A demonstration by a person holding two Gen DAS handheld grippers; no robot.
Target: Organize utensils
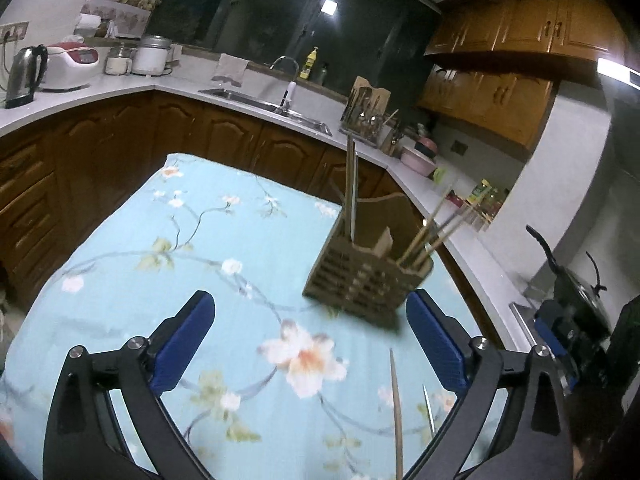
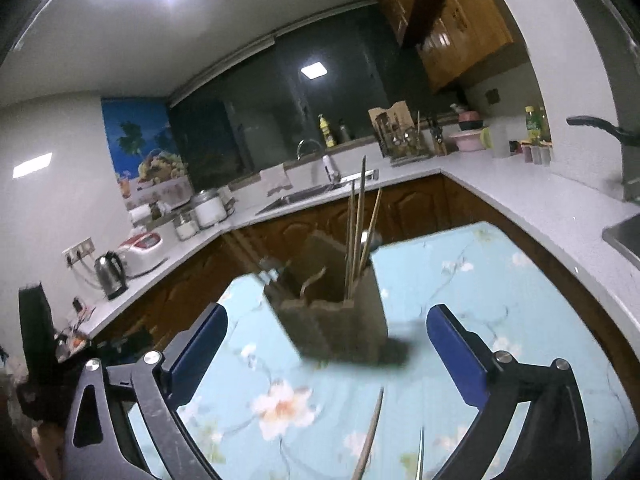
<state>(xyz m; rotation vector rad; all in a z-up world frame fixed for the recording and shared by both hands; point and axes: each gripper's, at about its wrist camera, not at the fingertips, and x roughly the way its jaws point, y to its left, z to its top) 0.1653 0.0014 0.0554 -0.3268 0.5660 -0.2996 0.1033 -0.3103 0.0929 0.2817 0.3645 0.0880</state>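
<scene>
Nearest me, at the bottom of the left wrist view, my left tool (image 1: 310, 344) stands spread wide with nothing between its blue pads. A wooden chopstick (image 1: 397, 412) and a thin metal one (image 1: 428, 410) lie loose on the floral-clothed worktop (image 1: 120, 264) between its fingers. My right tool (image 2: 326, 344) is likewise wide apart and empty. Just beyond both, right of centre, the slatted wooden utensil holder (image 1: 366, 280) stands on the cloth with chopsticks (image 1: 426, 240) leaning in its compartments. Farther back, upper centre, the sink (image 1: 256, 100) sits in the kitchen counter.
</scene>
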